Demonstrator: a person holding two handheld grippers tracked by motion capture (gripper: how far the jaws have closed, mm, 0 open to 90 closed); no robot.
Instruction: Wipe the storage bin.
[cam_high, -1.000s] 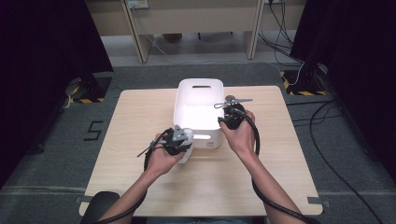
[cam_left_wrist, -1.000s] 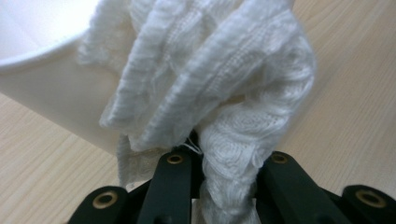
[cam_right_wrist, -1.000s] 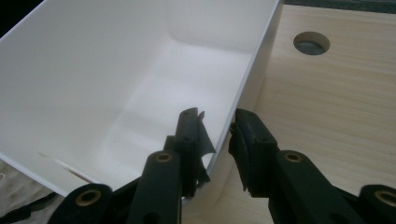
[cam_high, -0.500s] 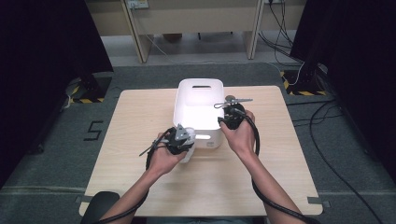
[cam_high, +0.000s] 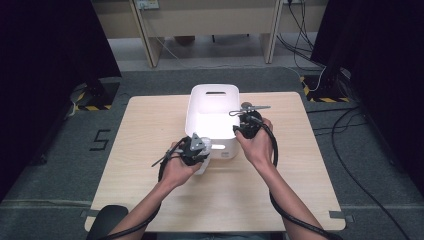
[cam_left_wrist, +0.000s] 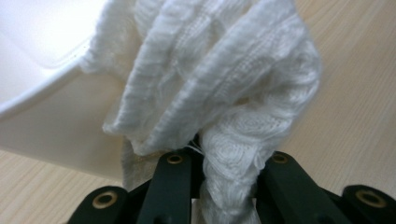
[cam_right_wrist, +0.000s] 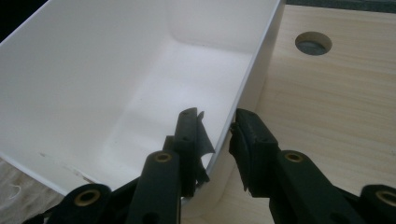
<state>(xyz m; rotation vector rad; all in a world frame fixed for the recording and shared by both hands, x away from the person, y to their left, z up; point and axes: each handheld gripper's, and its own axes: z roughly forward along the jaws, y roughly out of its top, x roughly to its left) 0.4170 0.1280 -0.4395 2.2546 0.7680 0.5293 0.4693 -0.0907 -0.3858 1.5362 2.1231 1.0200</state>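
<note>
Dark curtains stand on both sides of the room, and my pale wooden desk (cam_high: 150, 130) has a smooth grain and one round hole near the right edge. At the centre of the high view sits a white plastic bin (cam_high: 212, 95), rectangular, with rounded corners and glossy thin walls. My left gripper (cam_high: 196, 150) is clamped on a white knitted cloth (cam_left_wrist: 219, 79), soft and ribbed, bunched just at the near wall of the bin, low in the middle of the frame. My right gripper (cam_right_wrist: 219, 140) has its jaws on both sides of the right wall of the bin; I judge that it steadies it, though I cannot tell if the pads press. I think the cloth is going into the bin. Next I should lift it over the rim and only then let go.
</note>
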